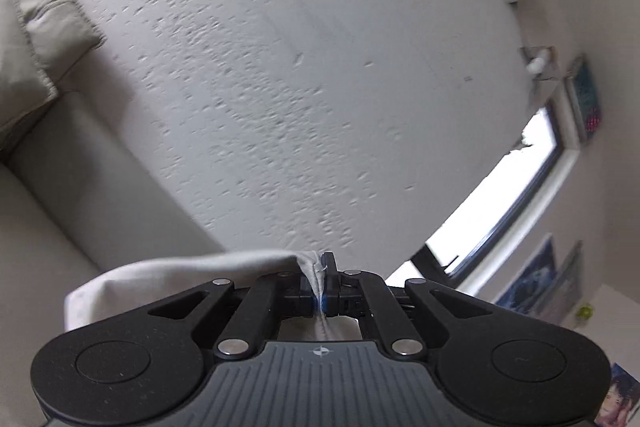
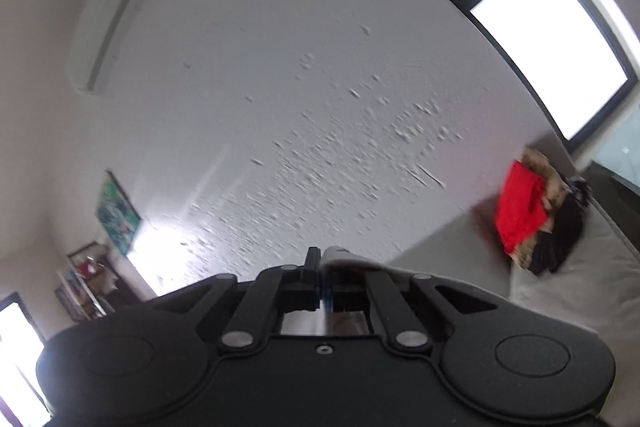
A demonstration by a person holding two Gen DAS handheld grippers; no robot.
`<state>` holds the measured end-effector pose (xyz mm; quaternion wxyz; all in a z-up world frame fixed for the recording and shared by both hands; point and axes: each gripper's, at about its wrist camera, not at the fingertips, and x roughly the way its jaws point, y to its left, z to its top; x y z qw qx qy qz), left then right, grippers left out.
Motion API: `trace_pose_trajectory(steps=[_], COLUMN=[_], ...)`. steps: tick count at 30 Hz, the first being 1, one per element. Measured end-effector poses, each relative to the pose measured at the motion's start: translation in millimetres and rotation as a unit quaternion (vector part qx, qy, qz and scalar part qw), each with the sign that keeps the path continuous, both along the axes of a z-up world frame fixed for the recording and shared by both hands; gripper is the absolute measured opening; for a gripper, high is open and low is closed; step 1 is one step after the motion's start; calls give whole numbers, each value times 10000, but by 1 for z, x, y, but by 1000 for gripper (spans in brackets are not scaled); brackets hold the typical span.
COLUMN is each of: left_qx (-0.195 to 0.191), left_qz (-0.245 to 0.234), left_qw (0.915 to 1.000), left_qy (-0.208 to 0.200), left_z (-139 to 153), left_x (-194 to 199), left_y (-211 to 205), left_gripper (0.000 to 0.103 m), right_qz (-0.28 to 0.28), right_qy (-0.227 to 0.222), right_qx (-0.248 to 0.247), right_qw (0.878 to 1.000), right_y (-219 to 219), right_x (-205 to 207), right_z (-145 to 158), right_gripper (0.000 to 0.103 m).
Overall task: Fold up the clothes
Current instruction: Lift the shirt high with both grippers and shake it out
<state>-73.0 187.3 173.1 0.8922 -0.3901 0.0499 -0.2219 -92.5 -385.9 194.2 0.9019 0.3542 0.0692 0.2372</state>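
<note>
A light grey garment (image 1: 180,273) hangs from my left gripper (image 1: 321,291), whose jaws are shut on a seamed edge of the cloth; the fabric drapes off to the left and below the fingers. In the right wrist view my right gripper (image 2: 322,291) is shut too, with a small bit of the same pale cloth (image 2: 340,254) poking out above its right finger. Both grippers are lifted and face a textured white wall. The rest of the garment is hidden beneath the gripper bodies.
A beige sofa (image 1: 60,155) with a cushion (image 1: 48,3) lies at the left. A pile of red and dark clothes (image 2: 532,219) rests on the sofa at the right. Windows (image 2: 548,47), an air conditioner (image 2: 104,27) and wall pictures (image 2: 116,213) surround the wall.
</note>
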Motion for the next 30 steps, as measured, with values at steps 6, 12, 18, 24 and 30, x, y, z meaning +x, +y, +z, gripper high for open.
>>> trace_pose_trajectory(steps=[6, 12, 18, 24, 30], left_qx=[37, 591, 1159, 1620, 1836], left_qz=[-93, 285, 371, 530, 466], left_qw=[9994, 9947, 9508, 9729, 9670], left_qy=[-325, 786, 2849, 1564, 1704], left_z=[23, 7, -54, 2, -47], left_x=[-2, 99, 265, 282, 298], left_y=[-2, -11, -22, -37, -45], left_gripper=[0, 1, 0, 0, 0], right_qz=[-93, -140, -181, -653, -664], right_qy=[-438, 481, 2588, 1596, 1740], right_qx=[71, 99, -430, -890, -986], right_qw=[9990, 9987, 9648, 9810, 9775], right_y=[-1, 21, 66, 73, 63], right_x=[-9, 96, 272, 287, 295], right_z=[22, -9, -96, -46, -88], right_gripper=[3, 3, 3, 3, 3])
